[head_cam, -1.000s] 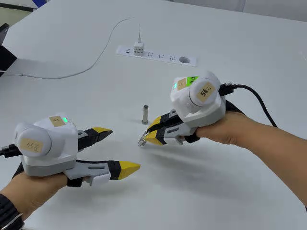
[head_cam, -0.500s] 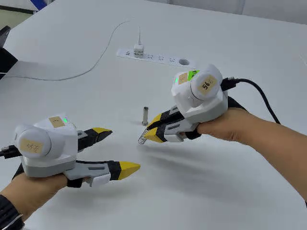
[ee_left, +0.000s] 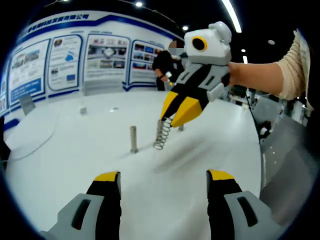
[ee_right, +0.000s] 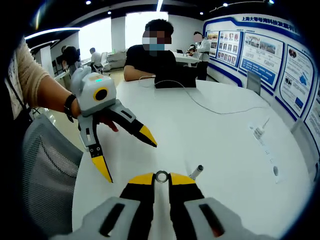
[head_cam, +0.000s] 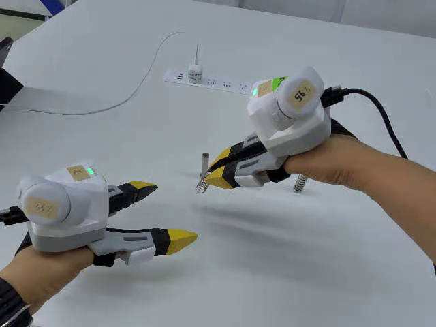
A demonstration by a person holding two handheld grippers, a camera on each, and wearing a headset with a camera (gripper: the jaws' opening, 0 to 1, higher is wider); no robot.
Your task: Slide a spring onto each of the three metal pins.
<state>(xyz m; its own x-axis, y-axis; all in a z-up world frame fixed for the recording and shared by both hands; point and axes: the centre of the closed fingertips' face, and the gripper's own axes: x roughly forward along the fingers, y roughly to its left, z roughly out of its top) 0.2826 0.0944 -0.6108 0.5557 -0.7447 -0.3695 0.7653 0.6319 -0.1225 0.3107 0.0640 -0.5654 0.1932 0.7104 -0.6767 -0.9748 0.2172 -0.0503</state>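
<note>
In the head view, the right gripper [head_cam: 219, 177] is raised above the white table [head_cam: 272, 272] with its yellow-tipped jaws pressed together on a spring [head_cam: 202, 183]. The spring juts from the tips, down and to the left. A bare metal pin [head_cam: 205, 163] stands upright on the table just behind the spring's free end; whether they touch cannot be told. A second spring [head_cam: 300, 182] stands upright beside the hand holding that gripper. The left gripper [head_cam: 163, 211] is low and near the camera, jaws spread wide and holding nothing, well apart from the pin. A power strip [head_cam: 218, 83] lies farther back. In the left gripper view, its own two jaws rise spread at the bottom. Beyond them the right gripper pinches the top of the spring, whose lower end hangs just beside the pin and level with its middle. In the right gripper view, the spring appears end-on as a ring clamped between the closed tips. The pin's top is just to its right, and the open left gripper is off to the left.
</note>
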